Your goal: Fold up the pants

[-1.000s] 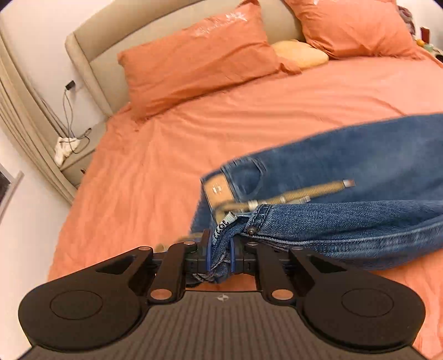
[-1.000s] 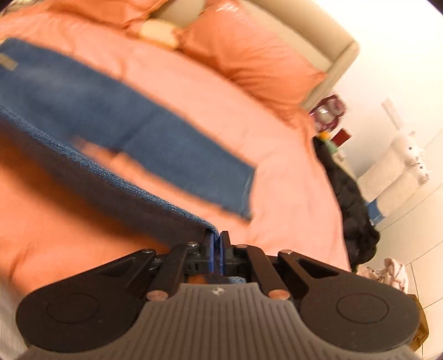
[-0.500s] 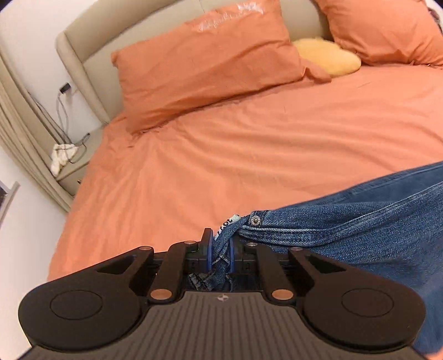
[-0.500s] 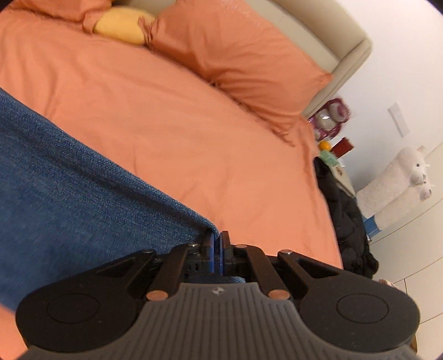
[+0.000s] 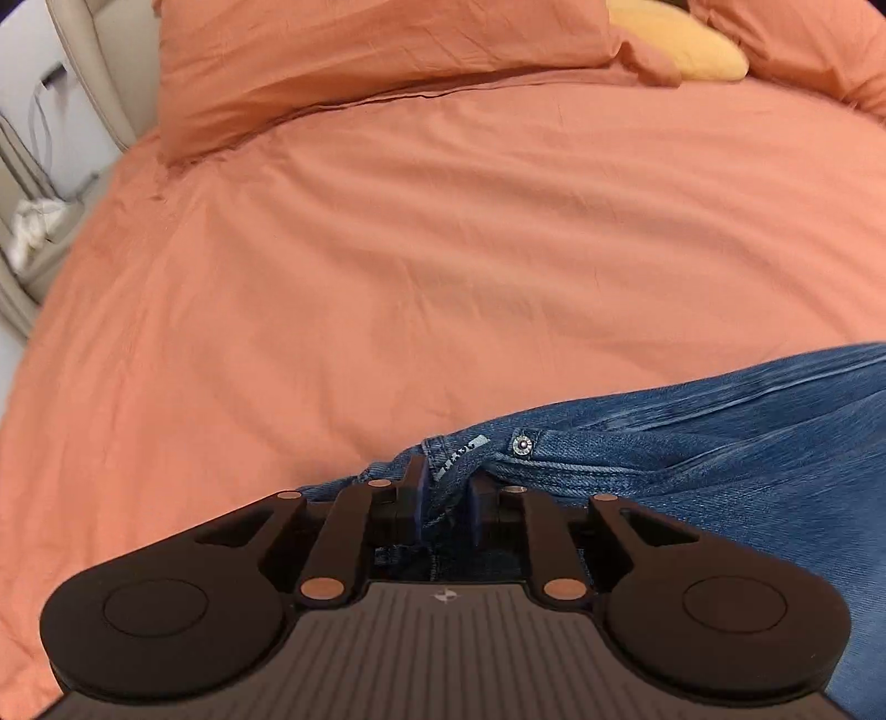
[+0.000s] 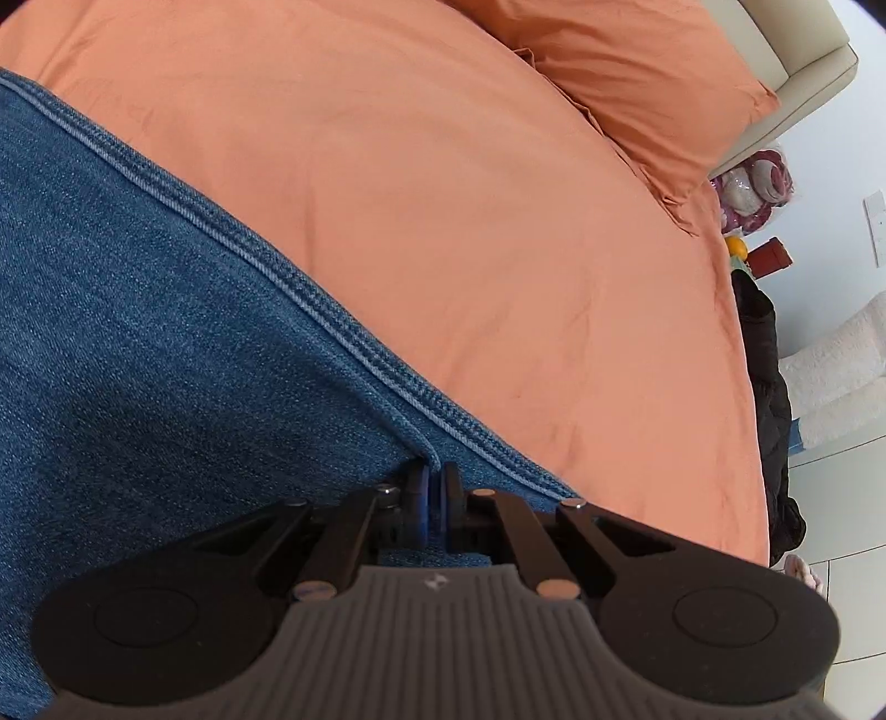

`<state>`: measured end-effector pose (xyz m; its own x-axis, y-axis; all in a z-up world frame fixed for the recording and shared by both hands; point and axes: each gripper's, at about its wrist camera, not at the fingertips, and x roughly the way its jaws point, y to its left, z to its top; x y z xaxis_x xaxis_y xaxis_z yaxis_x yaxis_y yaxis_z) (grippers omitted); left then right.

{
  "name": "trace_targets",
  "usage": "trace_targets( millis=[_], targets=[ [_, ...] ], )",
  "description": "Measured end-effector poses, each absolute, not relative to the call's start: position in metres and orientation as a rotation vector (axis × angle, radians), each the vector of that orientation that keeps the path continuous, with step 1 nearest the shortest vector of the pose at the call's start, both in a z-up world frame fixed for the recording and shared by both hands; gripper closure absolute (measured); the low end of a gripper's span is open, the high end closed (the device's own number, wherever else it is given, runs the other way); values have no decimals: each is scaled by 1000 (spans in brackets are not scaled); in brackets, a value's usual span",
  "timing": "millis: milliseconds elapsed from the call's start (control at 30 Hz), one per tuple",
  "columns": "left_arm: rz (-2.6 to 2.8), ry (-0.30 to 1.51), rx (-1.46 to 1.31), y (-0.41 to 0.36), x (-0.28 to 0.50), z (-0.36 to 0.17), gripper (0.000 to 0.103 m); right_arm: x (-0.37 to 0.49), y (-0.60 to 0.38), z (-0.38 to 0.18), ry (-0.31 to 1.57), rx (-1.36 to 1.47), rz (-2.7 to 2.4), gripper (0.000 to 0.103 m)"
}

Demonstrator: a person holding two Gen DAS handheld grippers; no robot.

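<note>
Left gripper (image 5: 447, 493) is letting go: its jaws are opening, with the bunched waistband of the jeans (image 5: 692, 471) between them and slack cloth hanging in the gap, no longer pinched tight as far as the left wrist view shows. Right gripper (image 6: 434, 498) is clamped hard on a stitched denim hem, jaws drawn fully together on the fabric.

The jeans lie along the near edge of the bed (image 5: 415, 266), waist end toward the left, the leg running out to the right; the metal button (image 5: 521, 443) sits just beyond the left fingertips. Orange sheet stretches away bare to the pillows (image 5: 360, 61) at the headboard end, with a yellow cushion (image 5: 681, 41) between them.

By my reading the denim has just been laid down for a fold. To do it well, both ends want to be flat on the sheet before either grip is lifted away, seam edges aligned, so the waistband does not spring back or drag as the left jaws clear it.
</note>
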<state>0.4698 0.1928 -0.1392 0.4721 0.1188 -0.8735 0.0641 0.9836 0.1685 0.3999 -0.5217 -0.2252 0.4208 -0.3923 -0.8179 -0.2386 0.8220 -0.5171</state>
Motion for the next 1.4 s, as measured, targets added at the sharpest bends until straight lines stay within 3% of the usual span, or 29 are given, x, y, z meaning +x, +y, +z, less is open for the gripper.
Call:
trace_targets(
  millis=[400, 667, 700, 733, 767, 800, 1033, 1100, 1267, 1333, 1400],
  targets=[
    [-216, 1050, -61, 236, 434, -85, 78, 408, -517, -220, 1164, -654, -171, 103],
    [-265, 1135, 167, 208, 445, -74, 75, 409, -508, -218, 1194, -671, -197, 103],
    [-265, 1138, 234, 200, 444, -75, 65, 409, -507, -218, 1197, -670, -200, 103],
    [-274, 1127, 313, 192, 442, -76, 50, 409, -506, -218, 1199, -671, -203, 103],
    [-278, 1114, 386, 185, 438, -77, 9, 410, -506, -218, 1201, -670, -204, 103],
    [-281, 1093, 457, 178, 433, -78, 0, 409, -506, -218, 1203, -672, -204, 103],
    [-214, 1102, 544, 183, 432, -91, 0, 411, -509, -218, 1198, -670, -199, 103],
    [-142, 1127, 440, 204, 438, -100, 11, 410, -511, -218, 1193, -667, -194, 103],
    [-1, 1145, 67, 260, 445, -123, 12, 406, -515, -218, 1180, -672, -179, 103],
    [47, 1128, -32, 269, 443, -128, 32, 404, -515, -218, 1174, -679, -182, 103],
    [76, 1073, -81, 271, 438, -125, 74, 401, -512, -216, 1158, -703, -188, 103]
  ],
)
